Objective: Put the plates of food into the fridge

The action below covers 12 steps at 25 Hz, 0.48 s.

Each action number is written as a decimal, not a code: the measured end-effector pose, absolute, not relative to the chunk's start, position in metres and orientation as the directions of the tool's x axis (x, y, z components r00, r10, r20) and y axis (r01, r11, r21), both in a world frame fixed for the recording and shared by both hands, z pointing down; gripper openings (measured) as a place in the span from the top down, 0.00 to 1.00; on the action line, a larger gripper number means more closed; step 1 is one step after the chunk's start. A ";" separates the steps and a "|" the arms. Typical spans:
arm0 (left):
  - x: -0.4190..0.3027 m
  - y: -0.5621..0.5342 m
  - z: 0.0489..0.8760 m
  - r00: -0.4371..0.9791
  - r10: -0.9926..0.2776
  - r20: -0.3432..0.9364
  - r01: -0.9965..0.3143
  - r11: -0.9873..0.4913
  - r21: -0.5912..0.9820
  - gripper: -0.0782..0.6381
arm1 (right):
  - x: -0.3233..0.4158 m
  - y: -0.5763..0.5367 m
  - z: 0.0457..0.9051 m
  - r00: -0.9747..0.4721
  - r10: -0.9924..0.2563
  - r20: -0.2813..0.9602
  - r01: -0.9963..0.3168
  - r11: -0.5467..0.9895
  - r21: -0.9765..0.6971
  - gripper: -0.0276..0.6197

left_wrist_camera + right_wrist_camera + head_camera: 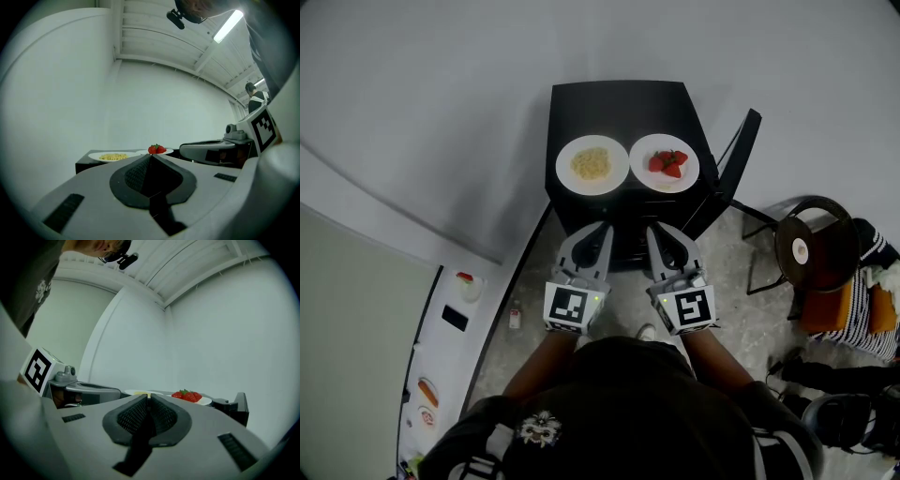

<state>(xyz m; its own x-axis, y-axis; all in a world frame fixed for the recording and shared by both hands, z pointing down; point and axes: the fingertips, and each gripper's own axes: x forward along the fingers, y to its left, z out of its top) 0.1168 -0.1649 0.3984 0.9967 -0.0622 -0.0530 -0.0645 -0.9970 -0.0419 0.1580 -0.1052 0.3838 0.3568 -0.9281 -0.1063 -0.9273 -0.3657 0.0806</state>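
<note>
Both shut, empty: left gripper (603, 231), right gripper (654, 232). Noodle plate (592, 164) & strawberry plate (665, 162) sit just ahead, atop fridge (619, 103). Open jaws 1st, pinch rim, keep level.

There are two white plates on top of one black fridge (619, 108): one plate of yellow food (568, 155) and one plate of strawberries (641, 157). The strawberries (667, 163) sit in a single bunch, too close together to count. There are two grippers, the left gripper (604, 227) and the right gripper (653, 231). One round-seated chair (825, 239) stands on the person's right.
</note>
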 end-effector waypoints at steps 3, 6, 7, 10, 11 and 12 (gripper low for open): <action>0.120 -0.165 0.397 0.997 -0.071 -0.040 -0.072 -0.996 -0.047 0.85 | 0.172 -0.106 0.392 0.352 -0.934 -0.062 -0.936 -0.352 -0.007 0.80; 0.121 -0.166 0.398 0.996 -0.078 -0.044 -0.081 -0.995 -0.054 0.85 | 0.191 -0.105 0.399 0.356 -0.933 -0.058 -0.918 -0.338 -0.209 0.75; 0.122 -0.166 0.398 0.996 -0.080 -0.043 -0.083 -0.995 -0.059 0.85 | 0.198 -0.105 0.401 0.362 -0.930 -0.059 -0.899 -0.331 -0.287 0.74; 0.120 -0.166 0.400 0.996 -0.085 -0.025 -0.086 -0.995 -0.056 0.85 | 0.217 -0.104 0.409 0.384 -0.921 -0.063 -0.811 -0.304 -0.500 0.72; 0.119 -0.167 0.401 0.996 -0.087 -0.021 -0.088 -0.995 -0.052 0.85 | 0.223 -0.104 0.410 0.392 -0.917 -0.068 -0.774 -0.289 -0.564 0.72; 0.118 -0.167 0.402 0.996 -0.088 -0.019 -0.089 -0.995 -0.051 0.85 | 0.228 -0.104 0.410 0.401 -0.913 -0.075 -0.735 -0.272 -0.621 0.70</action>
